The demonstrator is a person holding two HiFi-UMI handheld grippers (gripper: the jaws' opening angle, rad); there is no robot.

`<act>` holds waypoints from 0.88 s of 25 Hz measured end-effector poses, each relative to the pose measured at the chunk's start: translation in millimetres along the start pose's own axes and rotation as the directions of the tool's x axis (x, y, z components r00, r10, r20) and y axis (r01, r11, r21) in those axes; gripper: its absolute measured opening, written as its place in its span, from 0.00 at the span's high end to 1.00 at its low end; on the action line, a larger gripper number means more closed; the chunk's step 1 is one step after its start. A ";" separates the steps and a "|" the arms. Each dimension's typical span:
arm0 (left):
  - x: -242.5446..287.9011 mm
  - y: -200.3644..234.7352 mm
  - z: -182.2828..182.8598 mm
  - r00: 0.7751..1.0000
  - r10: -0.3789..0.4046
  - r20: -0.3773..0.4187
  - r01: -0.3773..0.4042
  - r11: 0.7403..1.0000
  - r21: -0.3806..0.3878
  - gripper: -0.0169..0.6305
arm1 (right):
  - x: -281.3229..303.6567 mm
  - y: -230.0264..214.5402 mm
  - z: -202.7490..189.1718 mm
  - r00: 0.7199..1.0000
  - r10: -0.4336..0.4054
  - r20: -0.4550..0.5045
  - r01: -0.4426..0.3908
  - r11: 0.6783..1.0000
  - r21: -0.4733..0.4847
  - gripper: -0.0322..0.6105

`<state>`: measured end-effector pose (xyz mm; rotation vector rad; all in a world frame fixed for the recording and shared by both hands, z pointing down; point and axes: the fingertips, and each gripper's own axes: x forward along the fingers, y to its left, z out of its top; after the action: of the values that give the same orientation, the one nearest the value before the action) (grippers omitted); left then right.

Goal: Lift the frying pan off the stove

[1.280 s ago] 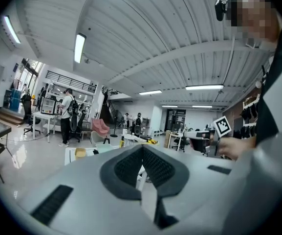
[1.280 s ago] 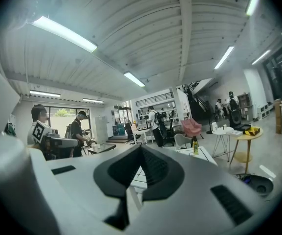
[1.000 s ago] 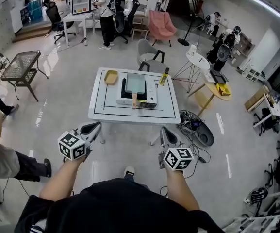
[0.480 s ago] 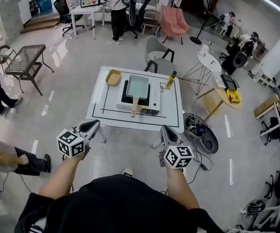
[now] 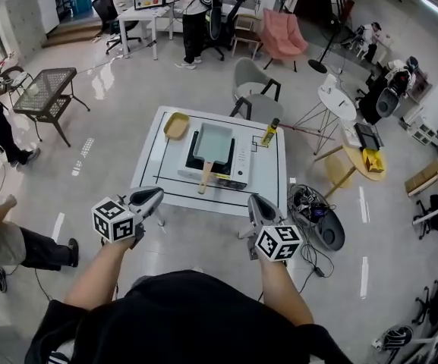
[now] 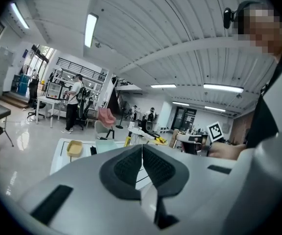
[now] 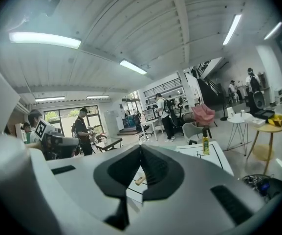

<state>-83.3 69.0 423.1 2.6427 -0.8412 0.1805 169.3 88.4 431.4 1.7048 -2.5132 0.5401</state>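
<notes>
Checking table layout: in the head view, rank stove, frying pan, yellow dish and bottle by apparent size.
Largest to smallest:
stove
frying pan
yellow dish
bottle
All share one table, so nearness barely matters.

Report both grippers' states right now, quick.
Left gripper: closed, holding nothing.
Right gripper: closed, holding nothing.

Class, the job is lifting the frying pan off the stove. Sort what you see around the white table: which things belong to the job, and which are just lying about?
Belongs to the job:
frying pan; stove under it; left gripper and right gripper, both shut and empty.

Just lying about:
yellow dish; yellow bottle.
</notes>
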 end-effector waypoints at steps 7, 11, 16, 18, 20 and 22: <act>19.1 7.9 -4.5 1.000 0.002 -0.005 -0.002 1.000 -0.028 0.95 | 17.2 -17.1 -5.0 1.000 0.019 -0.025 -0.019 1.000 0.022 0.94; 24.7 12.9 -4.4 1.000 -0.021 0.006 0.021 0.999 -0.048 0.95 | 25.4 -22.1 -8.6 0.999 0.011 -0.036 -0.010 0.999 0.030 0.94; 36.0 25.4 0.1 0.999 -0.050 0.007 0.050 0.996 -0.075 0.95 | 39.1 -23.2 -6.6 0.999 0.005 -0.054 -0.003 1.000 0.029 0.94; 45.2 34.3 1.5 0.998 -0.065 0.001 0.065 0.995 -0.073 0.95 | 48.4 -27.7 -5.5 0.998 -0.007 -0.057 0.009 0.999 0.031 0.94; 53.4 44.6 3.6 0.996 -0.085 -0.003 0.084 0.994 -0.072 0.95 | 59.8 -32.0 -5.5 0.998 -0.024 -0.065 0.026 0.999 0.033 0.94; 60.5 56.6 5.7 0.994 -0.107 -0.004 0.106 0.992 -0.075 0.95 | 73.5 -35.1 -4.5 0.997 -0.036 -0.070 0.039 0.999 0.037 0.94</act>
<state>-66.8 -8.4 448.4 2.6071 -0.6881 0.1298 172.1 12.9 462.1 1.7108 -2.4341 0.6365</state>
